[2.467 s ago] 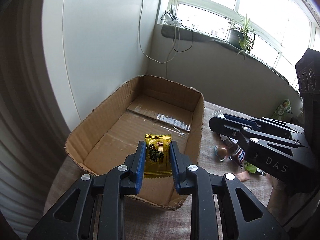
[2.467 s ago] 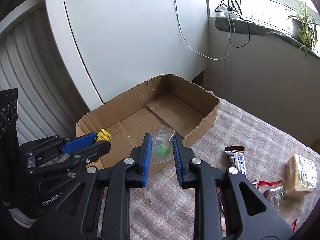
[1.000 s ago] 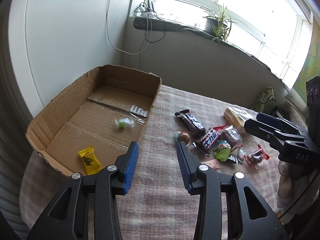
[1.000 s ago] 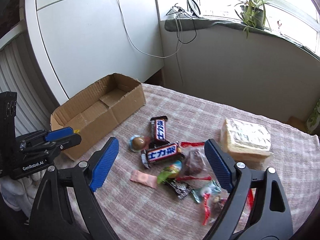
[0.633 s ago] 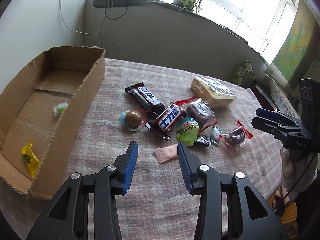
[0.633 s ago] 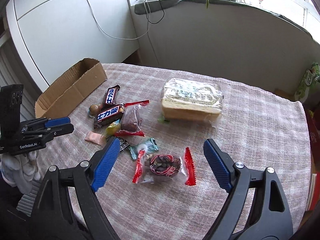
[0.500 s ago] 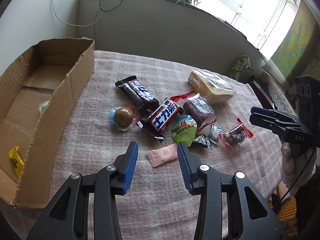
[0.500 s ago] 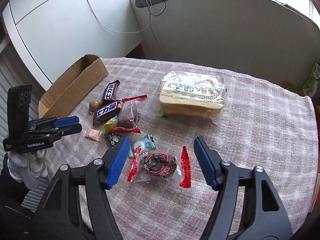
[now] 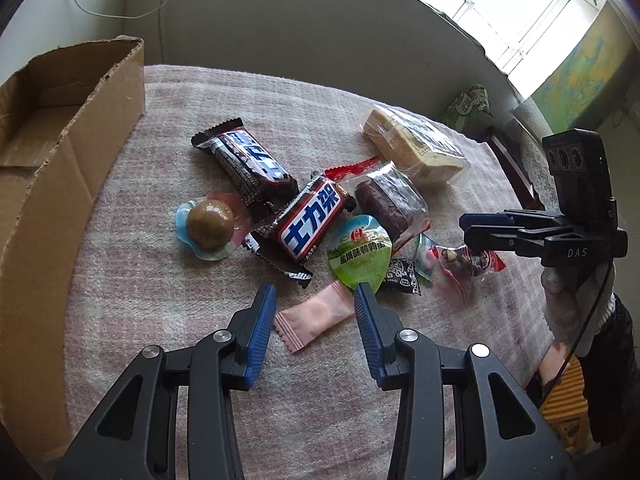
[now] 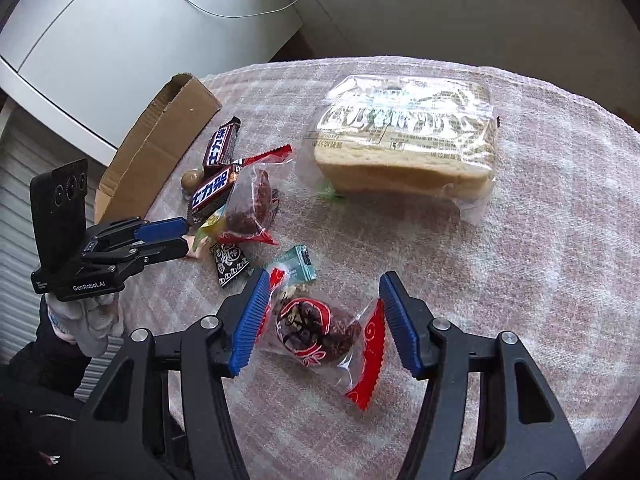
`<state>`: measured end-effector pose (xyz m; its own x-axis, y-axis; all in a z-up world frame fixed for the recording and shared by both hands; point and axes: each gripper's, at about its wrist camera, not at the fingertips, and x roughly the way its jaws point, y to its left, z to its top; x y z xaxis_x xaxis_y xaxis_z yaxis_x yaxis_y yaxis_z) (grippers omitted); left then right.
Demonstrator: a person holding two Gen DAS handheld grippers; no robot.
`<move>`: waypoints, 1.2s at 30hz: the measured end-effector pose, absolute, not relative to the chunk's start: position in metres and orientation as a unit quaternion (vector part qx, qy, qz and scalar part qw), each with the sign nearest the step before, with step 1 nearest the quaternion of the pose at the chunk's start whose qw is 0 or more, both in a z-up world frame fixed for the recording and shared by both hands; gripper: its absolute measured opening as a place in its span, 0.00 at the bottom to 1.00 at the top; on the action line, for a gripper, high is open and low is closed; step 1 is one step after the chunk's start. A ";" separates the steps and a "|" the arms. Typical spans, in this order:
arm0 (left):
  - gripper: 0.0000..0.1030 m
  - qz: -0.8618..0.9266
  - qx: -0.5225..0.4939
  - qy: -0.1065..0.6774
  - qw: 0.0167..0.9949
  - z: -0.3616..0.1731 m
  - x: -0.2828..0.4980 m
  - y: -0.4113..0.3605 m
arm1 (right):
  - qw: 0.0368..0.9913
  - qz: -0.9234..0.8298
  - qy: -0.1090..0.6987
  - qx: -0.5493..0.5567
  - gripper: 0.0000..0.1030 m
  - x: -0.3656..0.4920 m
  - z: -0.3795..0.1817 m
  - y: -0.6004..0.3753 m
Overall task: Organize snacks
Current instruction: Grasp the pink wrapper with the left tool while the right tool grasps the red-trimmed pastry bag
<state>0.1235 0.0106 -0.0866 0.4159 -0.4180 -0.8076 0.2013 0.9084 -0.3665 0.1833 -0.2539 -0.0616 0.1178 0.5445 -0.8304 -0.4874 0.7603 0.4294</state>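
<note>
Ribbed blue jaws parted on both: left gripper [image 9: 315, 308] astride flat pink sachet [image 9: 315, 315], right gripper [image 10: 322, 312] astride crinkly red-ended packet [image 10: 320, 331].

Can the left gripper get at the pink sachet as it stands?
Probably yes. The left gripper is open with the pink sachet lying flat between its fingers, nothing on top; the green round pack sits close by the right finger.
</note>
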 end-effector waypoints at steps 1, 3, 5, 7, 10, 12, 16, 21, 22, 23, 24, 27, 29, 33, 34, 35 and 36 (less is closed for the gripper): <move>0.38 -0.187 -0.102 0.508 0.834 -0.087 0.121 0.009 | 0.744 0.352 0.568 0.025 0.59 0.179 -0.061 -0.255; 0.37 -0.191 -0.091 0.508 0.835 -0.088 0.116 0.006 | 0.740 0.360 0.568 0.022 0.59 0.169 -0.060 -0.255; 0.37 -0.194 -0.080 0.508 0.835 -0.086 0.112 0.002 | 0.736 0.365 0.570 0.017 0.59 0.160 -0.060 -0.254; 0.37 -0.194 -0.067 0.508 0.836 -0.086 0.109 -0.003 | 0.737 0.364 0.569 0.006 0.59 0.153 -0.060 -0.250; 0.37 -0.181 -0.032 0.502 0.845 -0.087 0.107 -0.014 | 0.756 0.348 0.552 -0.042 0.59 0.141 -0.058 -0.240; 0.36 -0.172 -0.010 0.497 0.850 -0.087 0.108 -0.020 | 0.769 0.340 0.536 -0.074 0.59 0.134 -0.056 -0.232; 0.26 -0.152 0.031 0.485 0.860 -0.091 0.111 -0.030 | 0.787 0.324 0.507 -0.136 0.59 0.129 -0.057 -0.216; 0.19 -0.147 0.015 0.485 0.862 -0.092 0.113 -0.023 | 0.783 0.328 0.502 -0.164 0.59 0.128 -0.058 -0.207; 0.19 -0.147 0.013 0.485 0.862 -0.091 0.112 -0.023 | 0.781 0.329 0.502 -0.171 0.59 0.127 -0.057 -0.206; 0.19 -0.147 0.013 0.484 0.862 -0.091 0.111 -0.021 | 0.777 0.334 0.503 -0.178 0.59 0.126 -0.056 -0.205; 0.19 -0.147 0.015 0.483 0.863 -0.091 0.109 -0.020 | 0.775 0.338 0.501 -0.187 0.59 0.124 -0.055 -0.204; 0.19 -0.147 0.016 0.482 0.864 -0.091 0.108 -0.020 | 0.775 0.341 0.489 -0.211 0.60 0.123 -0.049 -0.202; 0.19 -0.147 0.010 0.482 0.864 -0.091 0.110 -0.020 | 0.770 0.345 0.487 -0.223 0.61 0.125 -0.048 -0.198; 0.19 -0.146 0.003 0.481 0.864 -0.090 0.107 -0.016 | 0.753 0.354 0.498 -0.245 0.61 0.128 -0.056 -0.186; 0.19 -0.146 0.001 0.481 0.865 -0.090 0.106 -0.015 | 0.748 0.357 0.500 -0.249 0.61 0.126 -0.058 -0.183; 0.19 -0.146 -0.002 0.480 0.865 -0.090 0.106 -0.014 | 0.746 0.358 0.501 -0.252 0.58 0.124 -0.059 -0.181; 0.19 -0.146 -0.005 0.480 0.865 -0.089 0.104 -0.012 | 0.745 0.357 0.502 -0.256 0.48 0.122 -0.060 -0.179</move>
